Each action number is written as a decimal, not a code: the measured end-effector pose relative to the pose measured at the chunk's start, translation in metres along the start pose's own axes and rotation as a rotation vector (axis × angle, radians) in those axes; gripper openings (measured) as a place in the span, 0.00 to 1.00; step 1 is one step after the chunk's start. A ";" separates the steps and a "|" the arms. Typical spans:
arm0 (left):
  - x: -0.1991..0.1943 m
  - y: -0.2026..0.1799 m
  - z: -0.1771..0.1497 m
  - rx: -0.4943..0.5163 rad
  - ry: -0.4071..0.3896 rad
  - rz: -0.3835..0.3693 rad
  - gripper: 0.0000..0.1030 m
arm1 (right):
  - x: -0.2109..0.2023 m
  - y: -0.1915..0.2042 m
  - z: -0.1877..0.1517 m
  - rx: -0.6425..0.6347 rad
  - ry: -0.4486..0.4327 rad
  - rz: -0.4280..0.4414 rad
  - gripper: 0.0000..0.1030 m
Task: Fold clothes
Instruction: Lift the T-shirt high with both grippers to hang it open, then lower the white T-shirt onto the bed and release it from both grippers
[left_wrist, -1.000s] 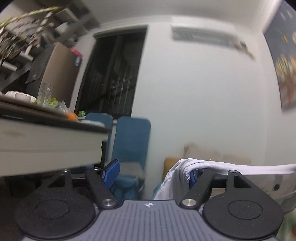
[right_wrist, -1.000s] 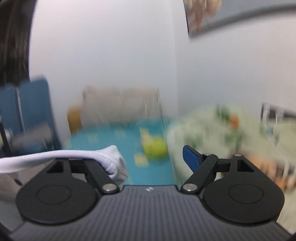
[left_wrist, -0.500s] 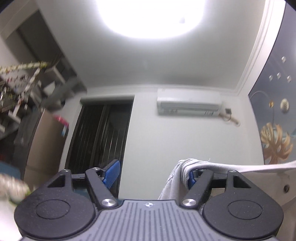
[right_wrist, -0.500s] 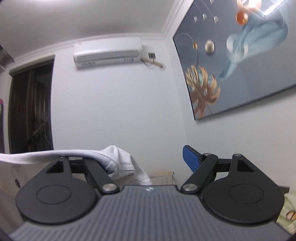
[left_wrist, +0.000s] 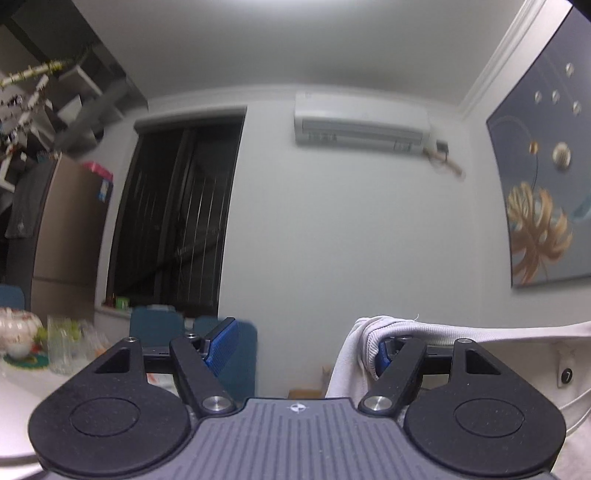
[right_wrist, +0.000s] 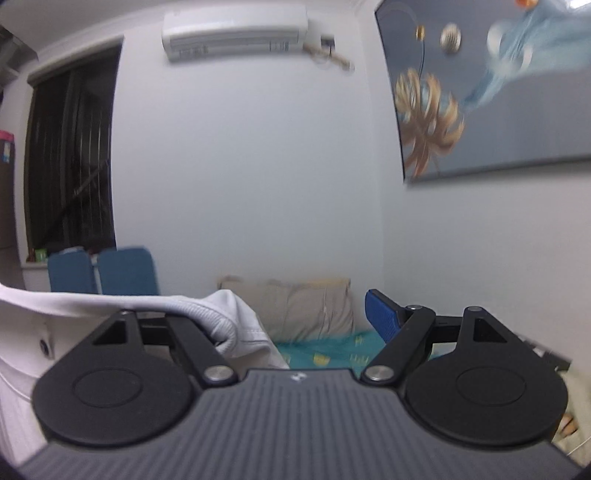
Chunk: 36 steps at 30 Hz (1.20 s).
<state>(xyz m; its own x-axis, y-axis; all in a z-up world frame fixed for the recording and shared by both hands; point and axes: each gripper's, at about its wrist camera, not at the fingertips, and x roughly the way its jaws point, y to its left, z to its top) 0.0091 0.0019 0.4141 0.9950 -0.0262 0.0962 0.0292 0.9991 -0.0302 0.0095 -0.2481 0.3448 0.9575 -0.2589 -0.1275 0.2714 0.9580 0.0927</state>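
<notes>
Two grippers, one white shirt (left_wrist: 461, 332) strung between them, lifted.
Left gripper (left_wrist: 306, 343) and right gripper (right_wrist: 299, 317): jaws wide, nothing pinched; cloth hooked over each inner finger. Soft, light, slippery: likely needs pinching at collar edge.

Left wrist view: faces level along its fingers toward the pale far wall.
Right wrist view: the same, slightly downward.
Shared: white box-shaped wall air conditioner (left_wrist: 360, 123) (right_wrist: 234, 27), upper frame.
</notes>
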 end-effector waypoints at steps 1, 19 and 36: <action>0.019 -0.004 -0.018 0.004 0.029 0.004 0.71 | 0.023 0.002 -0.013 -0.010 0.020 -0.004 0.77; 0.457 -0.057 -0.429 0.040 0.441 0.018 0.75 | 0.501 0.008 -0.282 -0.057 0.357 -0.123 0.77; 0.542 -0.043 -0.585 0.035 0.982 -0.289 0.99 | 0.600 0.007 -0.402 0.140 0.742 0.315 0.77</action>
<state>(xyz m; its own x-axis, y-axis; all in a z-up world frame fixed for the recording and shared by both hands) 0.6025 -0.0746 -0.1149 0.5898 -0.2657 -0.7626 0.2933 0.9503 -0.1043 0.5463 -0.3475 -0.1279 0.6903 0.2162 -0.6905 0.0567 0.9352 0.3496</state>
